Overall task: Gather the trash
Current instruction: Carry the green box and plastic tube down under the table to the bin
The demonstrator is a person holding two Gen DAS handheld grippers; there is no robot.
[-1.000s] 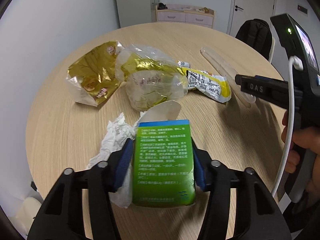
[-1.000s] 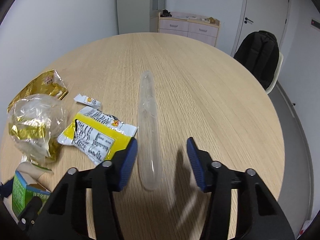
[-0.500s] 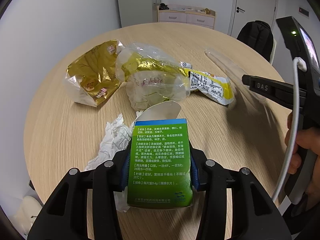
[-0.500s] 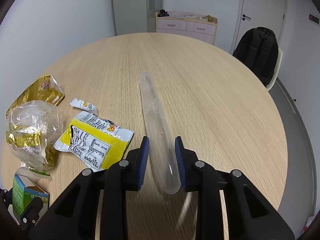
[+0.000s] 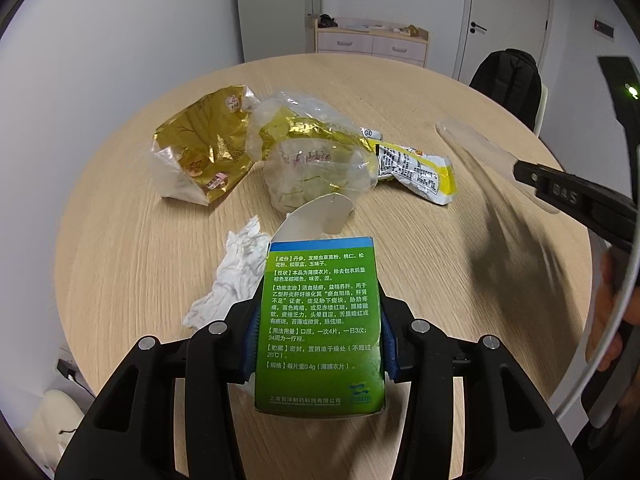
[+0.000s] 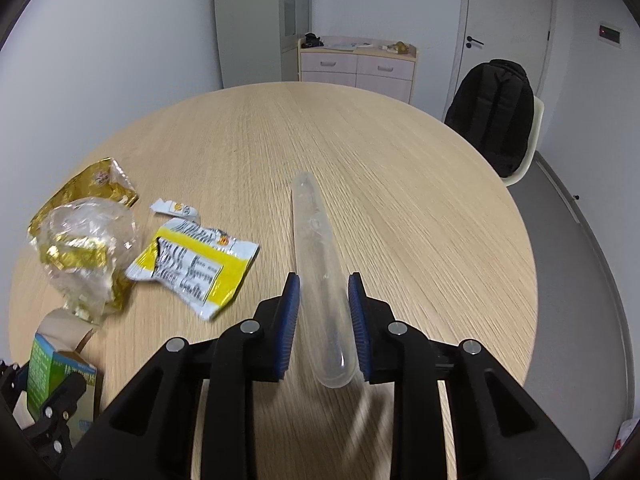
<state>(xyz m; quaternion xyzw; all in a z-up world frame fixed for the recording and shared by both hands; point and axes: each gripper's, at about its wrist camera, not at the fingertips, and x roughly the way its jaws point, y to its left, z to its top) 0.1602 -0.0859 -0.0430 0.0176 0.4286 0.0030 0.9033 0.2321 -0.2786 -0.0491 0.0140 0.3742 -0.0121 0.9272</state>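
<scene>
Nearest the left wrist camera, the left gripper (image 5: 319,340) is clamped on a green cardboard medicine box with a blue top band and an open flap (image 5: 320,320), its blue pads pressed against the box's two side walls and the box standing upright between them, low over the round light-wood table (image 5: 120,248). Nearest the right wrist camera, the right gripper (image 6: 324,320) has just been closing and now grips the near end of a long, clear, soft plastic sleeve (image 6: 316,256); its pads touch both sides, and the far end points away across the table, which looks a little lifted, though the blur makes that hard to tell. Just beside the box lies a crumpled white tissue (image 5: 228,280). Farther out sit a crumpled clear plastic bag with gold foil inside it (image 5: 316,160), a torn yellow and white printed wrapper (image 6: 196,264) near the sleeve, a gold foil snack bag (image 5: 200,148) on the far left, and a small white torn-off scrap (image 6: 174,209) beyond the yellow wrapper. Beyond the table stand a pale drawer cabinet (image 6: 356,64) and a chair carrying a black backpack (image 6: 496,112). Both hands appear to be at the pick-up step, each with one piece of trash secured. No bin shows in either view, so the next move probably calls for carrying both pieces clear of the table to wherever the trash goes, keeping the floppy sleeve from slipping out, then coming back for the five pieces left on the wood.
</scene>
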